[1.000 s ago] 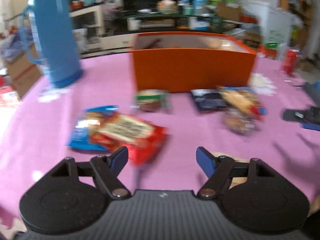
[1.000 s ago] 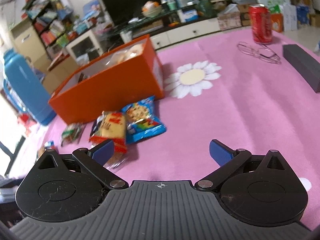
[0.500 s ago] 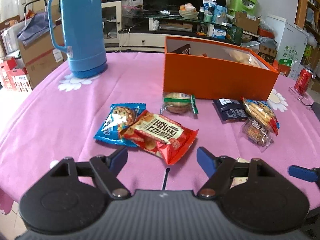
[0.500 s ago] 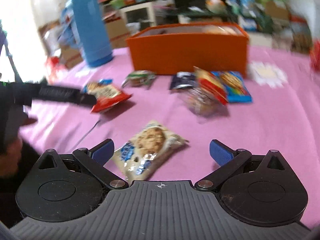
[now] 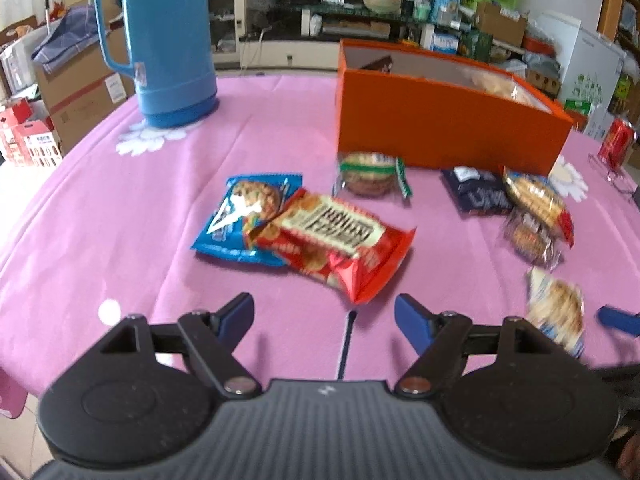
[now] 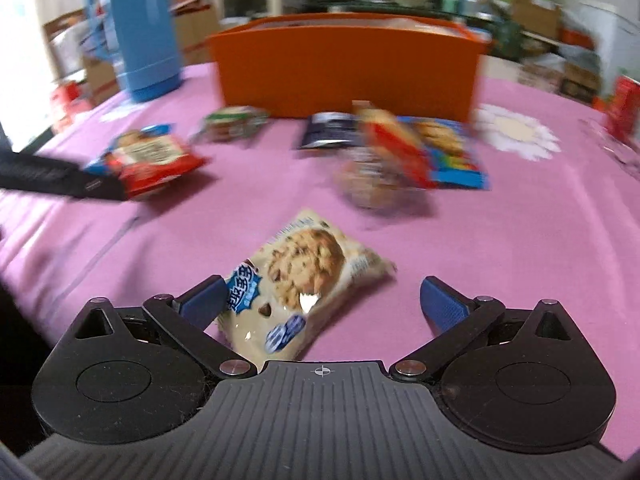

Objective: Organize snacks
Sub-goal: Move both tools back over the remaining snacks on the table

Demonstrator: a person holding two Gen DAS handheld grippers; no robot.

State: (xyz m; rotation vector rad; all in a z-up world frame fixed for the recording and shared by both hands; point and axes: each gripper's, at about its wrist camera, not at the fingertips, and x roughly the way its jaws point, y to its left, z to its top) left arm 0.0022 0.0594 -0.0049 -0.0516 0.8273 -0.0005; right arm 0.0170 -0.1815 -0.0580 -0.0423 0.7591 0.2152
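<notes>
The left claw (image 5: 324, 312) is spread wide above the desk's (image 5: 120, 216) near edge, nothing between its pads, facing a red cracker bag (image 5: 340, 240) that overlaps a blue cookie packet (image 5: 240, 216); the right claw (image 6: 322, 298) is also spread, with a pale cookie packet (image 6: 304, 276) lying flat between its pads, its corner close by the left pad; the orange box (image 6: 344, 68) stands toward the far edge, more snacks scattered just before it; a blue thermos (image 5: 160, 40) stands at the far left.
</notes>
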